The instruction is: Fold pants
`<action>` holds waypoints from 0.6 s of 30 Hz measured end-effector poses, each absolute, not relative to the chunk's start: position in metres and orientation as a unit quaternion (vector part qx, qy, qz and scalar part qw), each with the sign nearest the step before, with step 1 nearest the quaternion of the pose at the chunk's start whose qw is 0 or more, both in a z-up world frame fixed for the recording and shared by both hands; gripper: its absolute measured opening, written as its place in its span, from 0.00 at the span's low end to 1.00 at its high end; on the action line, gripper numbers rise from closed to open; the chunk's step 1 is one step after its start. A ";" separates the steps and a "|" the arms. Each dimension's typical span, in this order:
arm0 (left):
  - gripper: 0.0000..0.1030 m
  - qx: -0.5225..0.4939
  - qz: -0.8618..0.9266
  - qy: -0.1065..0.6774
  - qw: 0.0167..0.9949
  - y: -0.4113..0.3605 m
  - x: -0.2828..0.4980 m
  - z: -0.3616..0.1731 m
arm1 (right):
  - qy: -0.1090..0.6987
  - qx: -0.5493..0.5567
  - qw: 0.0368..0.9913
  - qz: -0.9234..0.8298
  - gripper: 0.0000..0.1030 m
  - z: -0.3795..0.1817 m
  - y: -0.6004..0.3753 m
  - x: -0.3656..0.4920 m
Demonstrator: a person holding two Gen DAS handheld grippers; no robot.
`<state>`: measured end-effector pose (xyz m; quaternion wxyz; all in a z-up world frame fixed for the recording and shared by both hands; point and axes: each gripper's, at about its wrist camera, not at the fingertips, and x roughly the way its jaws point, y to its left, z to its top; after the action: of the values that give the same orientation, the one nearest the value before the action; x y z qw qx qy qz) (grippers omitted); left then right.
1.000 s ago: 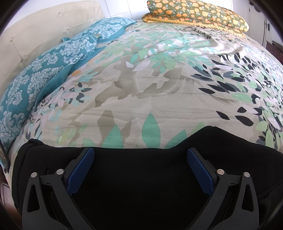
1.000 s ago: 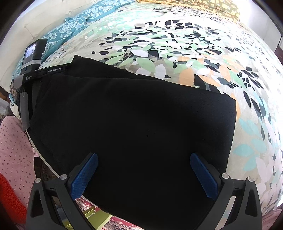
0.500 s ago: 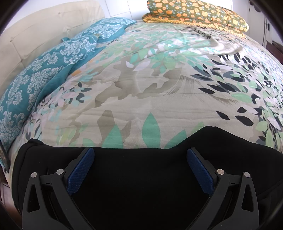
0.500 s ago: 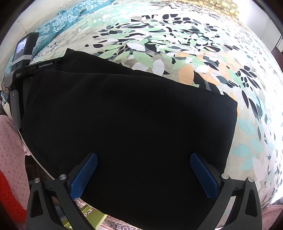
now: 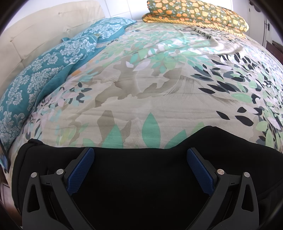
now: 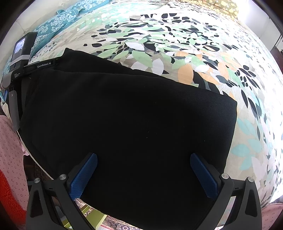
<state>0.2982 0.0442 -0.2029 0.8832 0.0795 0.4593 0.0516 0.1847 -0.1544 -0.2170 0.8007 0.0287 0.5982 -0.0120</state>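
Hovering w/ both left gripper (image 5: 139, 168) & right gripper (image 6: 143, 174) jaws spread, nothing gripped, over black pants (image 6: 127, 123); pinching the edge nearest each jaw evenly advised.

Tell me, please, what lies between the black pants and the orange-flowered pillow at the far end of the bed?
Only the leaf-print bedspread lies between the black pants and the orange-flowered pillow; the left wrist view shows this.

Bright daylight, sharp focus, fisheye-warped edges
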 end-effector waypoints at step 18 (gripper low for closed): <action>1.00 0.080 0.052 0.459 0.883 0.044 0.298 -0.203 | 0.570 0.035 0.821 -0.016 1.00 -0.215 -0.154 0.178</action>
<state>0.2983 0.0443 -0.2031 0.8834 0.0798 0.4589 0.0516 0.1784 -0.1537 -0.2152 0.8209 0.0348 0.5698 -0.0163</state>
